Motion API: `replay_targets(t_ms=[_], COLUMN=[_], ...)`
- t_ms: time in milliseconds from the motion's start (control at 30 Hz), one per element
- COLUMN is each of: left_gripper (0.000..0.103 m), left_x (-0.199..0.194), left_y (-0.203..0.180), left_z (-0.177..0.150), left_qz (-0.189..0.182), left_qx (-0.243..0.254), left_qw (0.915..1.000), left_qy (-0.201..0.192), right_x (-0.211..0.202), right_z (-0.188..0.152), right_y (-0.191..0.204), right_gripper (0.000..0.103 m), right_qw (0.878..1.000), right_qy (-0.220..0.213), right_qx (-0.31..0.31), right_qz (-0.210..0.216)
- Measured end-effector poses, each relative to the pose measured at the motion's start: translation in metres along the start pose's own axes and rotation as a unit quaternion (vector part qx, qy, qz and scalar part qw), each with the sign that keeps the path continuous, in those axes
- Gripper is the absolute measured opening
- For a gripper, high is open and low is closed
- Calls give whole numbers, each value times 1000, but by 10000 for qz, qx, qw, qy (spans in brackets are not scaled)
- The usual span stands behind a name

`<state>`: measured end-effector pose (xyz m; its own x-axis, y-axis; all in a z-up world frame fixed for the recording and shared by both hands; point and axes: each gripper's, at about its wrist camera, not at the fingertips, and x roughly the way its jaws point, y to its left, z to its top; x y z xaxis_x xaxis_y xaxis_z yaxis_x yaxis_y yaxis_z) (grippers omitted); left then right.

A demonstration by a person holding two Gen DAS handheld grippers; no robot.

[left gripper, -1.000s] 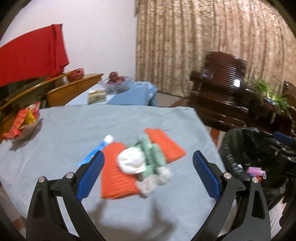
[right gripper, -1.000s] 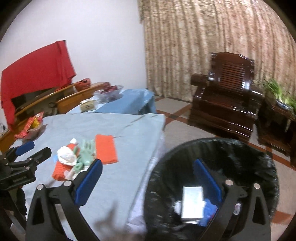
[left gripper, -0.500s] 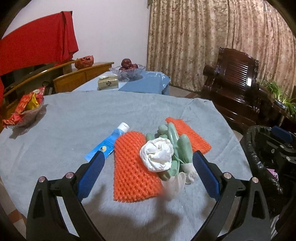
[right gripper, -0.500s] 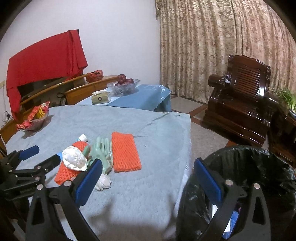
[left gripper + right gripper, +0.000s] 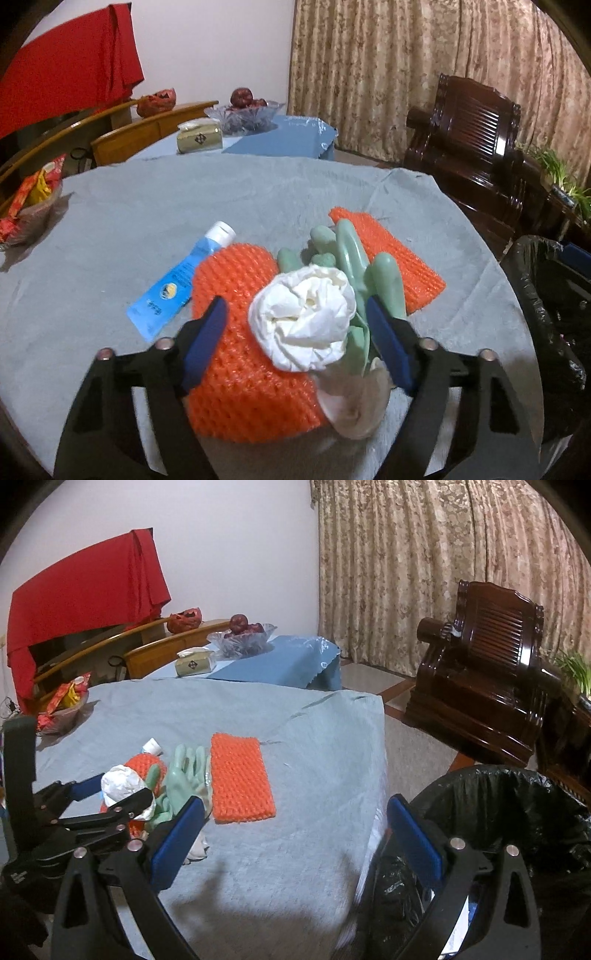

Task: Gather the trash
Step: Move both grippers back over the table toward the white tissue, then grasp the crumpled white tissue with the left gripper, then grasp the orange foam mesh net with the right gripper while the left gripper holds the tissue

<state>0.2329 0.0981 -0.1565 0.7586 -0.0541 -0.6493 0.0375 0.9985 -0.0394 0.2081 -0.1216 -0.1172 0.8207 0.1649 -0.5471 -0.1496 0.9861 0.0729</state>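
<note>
A crumpled white tissue ball (image 5: 304, 317) lies on an orange foam net (image 5: 240, 354) and a green rubber glove (image 5: 354, 266). My left gripper (image 5: 295, 332) is open, its blue pads on either side of the tissue ball. A blue tube (image 5: 181, 280) lies left of the net; a second orange net (image 5: 391, 258) lies behind. In the right wrist view the tissue ball (image 5: 122, 782) sits between the left gripper's fingers (image 5: 129, 805), beside the glove (image 5: 184, 775) and the net (image 5: 240, 775). My right gripper (image 5: 295, 834) is open and empty, over the table edge by the black-lined bin (image 5: 517, 812).
The table wears a grey-blue cloth (image 5: 147, 206). A snack bag (image 5: 29, 195) lies at its far left. A tissue box (image 5: 199, 136) and a fruit bowl (image 5: 243, 110) stand on a table behind. A dark wooden armchair (image 5: 487, 657) stands beyond the bin (image 5: 550, 314).
My left gripper has moved forward and down, and its fingers have narrowed around the tissue ball. My right gripper has swung left from over the bin toward the table.
</note>
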Motion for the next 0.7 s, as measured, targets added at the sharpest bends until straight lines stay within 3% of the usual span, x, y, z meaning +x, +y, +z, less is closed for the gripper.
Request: replay_targets(t_ms=[100,167,433,700], left_gripper=[48,45,44,44], left_x=[2,-1,-33,-51], left_y=[2,3,21,58], left_z=[-1,-1,2,-6], left_qz=[-25,-55,22,414], left_qx=[-43,-77,-259,-353], left_qw=[10000,9999,9993,9982], left_qy=[-9,-36,-276,-269], right_x=[2,4,7,20], right_z=[0,0,1,3], right_y=[-1,1,19,58], right_gripper=[97,97,97,97], right_qw=[10000,10000,9997,9978], right_qy=[23,41,22,75], right_qx=[10,22,-43,-251], right_qz=[8,28,228,610])
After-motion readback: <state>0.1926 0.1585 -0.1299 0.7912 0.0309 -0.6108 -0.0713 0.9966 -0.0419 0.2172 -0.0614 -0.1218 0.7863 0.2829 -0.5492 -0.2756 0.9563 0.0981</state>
